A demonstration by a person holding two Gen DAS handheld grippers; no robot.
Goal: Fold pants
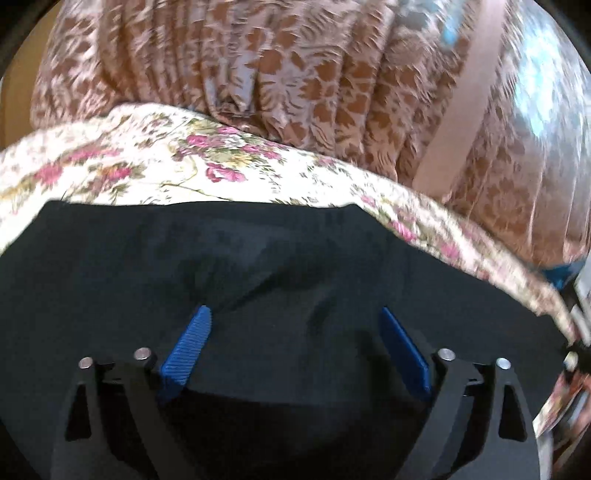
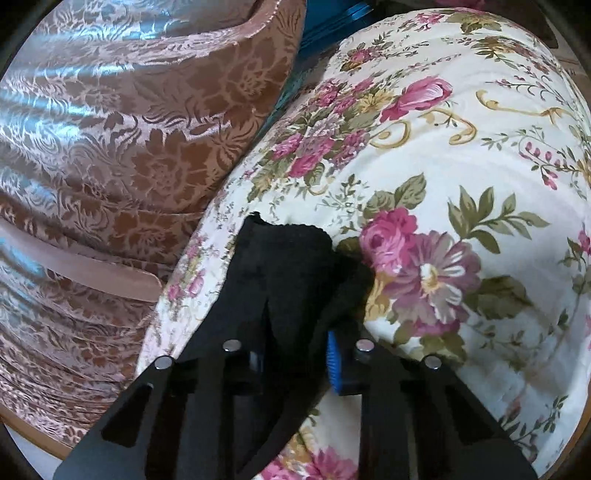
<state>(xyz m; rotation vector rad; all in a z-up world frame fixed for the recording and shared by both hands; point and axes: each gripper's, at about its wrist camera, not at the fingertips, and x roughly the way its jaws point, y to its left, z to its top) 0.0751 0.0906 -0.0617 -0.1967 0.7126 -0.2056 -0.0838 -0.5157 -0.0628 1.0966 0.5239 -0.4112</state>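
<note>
Black pants [image 1: 258, 251] lie spread on a floral bedspread [image 1: 147, 147], filling the lower half of the left wrist view. My left gripper [image 1: 294, 312] hovers over them, its blue fingers [image 1: 188, 347] wide apart and open, with only flat cloth beneath. In the right wrist view a bunched edge of the black pants [image 2: 288, 258] rises between the jaws of my right gripper [image 2: 295, 332]. That gripper is shut on the fold; one blue pad [image 2: 334, 363] shows, and the cloth hides the other.
Brown damask fabric with a pink band [image 1: 295, 74] hangs in pleats just beyond the bed's edge and appears left of the bedspread [image 2: 461, 166] as brown damask fabric [image 2: 110, 129]. Something blue [image 2: 332, 26] sits between them.
</note>
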